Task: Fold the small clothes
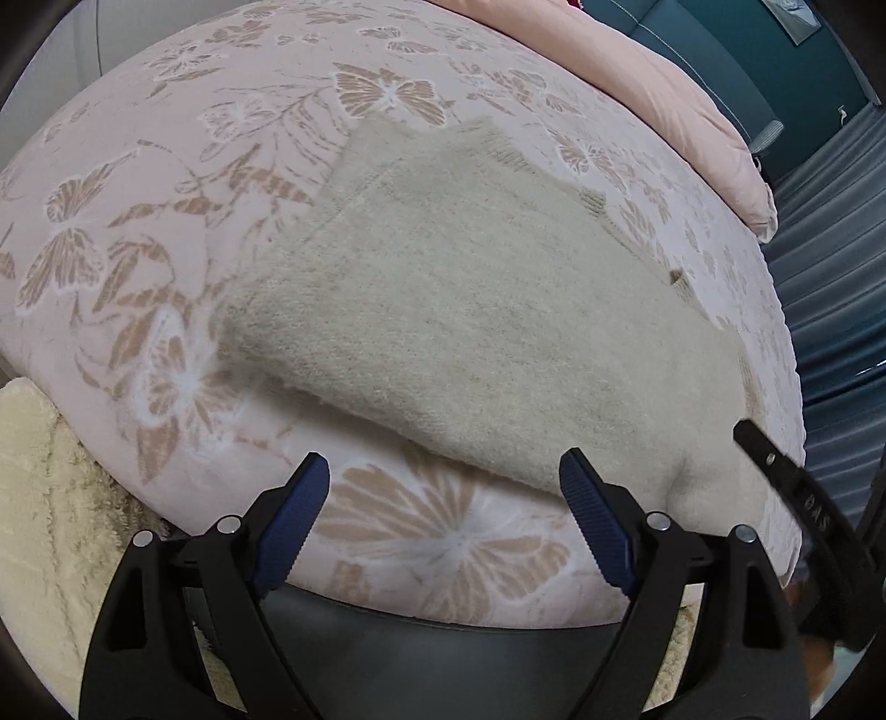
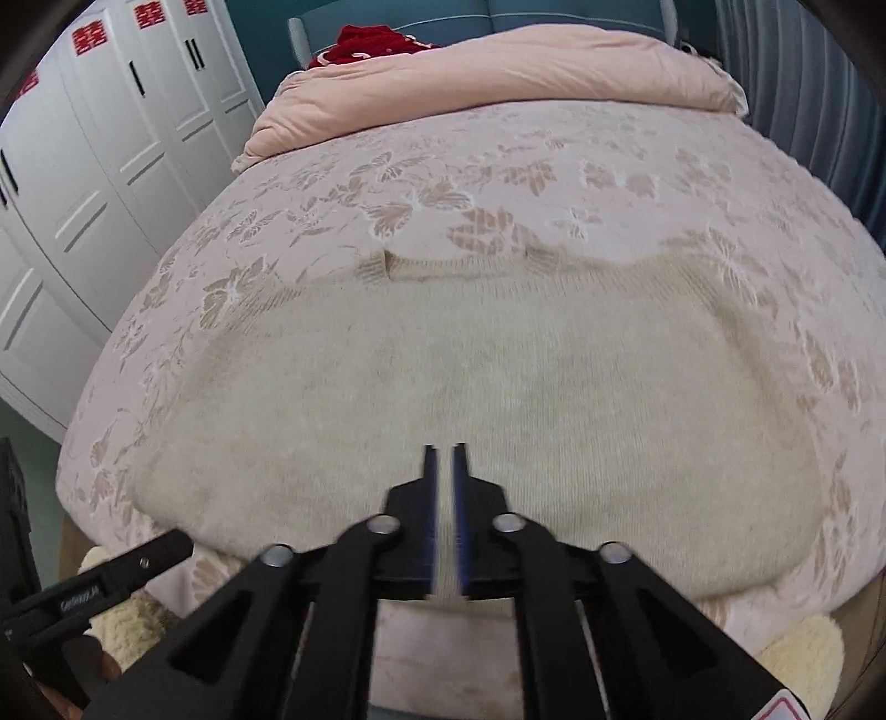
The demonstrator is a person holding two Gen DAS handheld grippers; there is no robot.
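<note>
A beige knitted garment (image 1: 470,310) lies folded flat on the pink butterfly-patterned bed (image 1: 166,232). My left gripper (image 1: 446,476) is open, its blue pads (image 1: 595,520) just before the garment's near edge, touching nothing. In the right wrist view the same garment (image 2: 498,387) spreads wide across the bed (image 2: 554,183). My right gripper (image 2: 444,451) is nearly closed with a thin gap, above the garment's near edge, holding nothing. One right finger (image 1: 775,471) shows at the left view's right edge.
A folded pink quilt (image 2: 498,72) lies at the bed's head with a red item (image 2: 365,44) behind it. White wardrobes (image 2: 83,166) stand to the left. A cream fluffy rug (image 1: 39,498) lies beside the bed. Blue curtains (image 1: 830,249) hang on the right.
</note>
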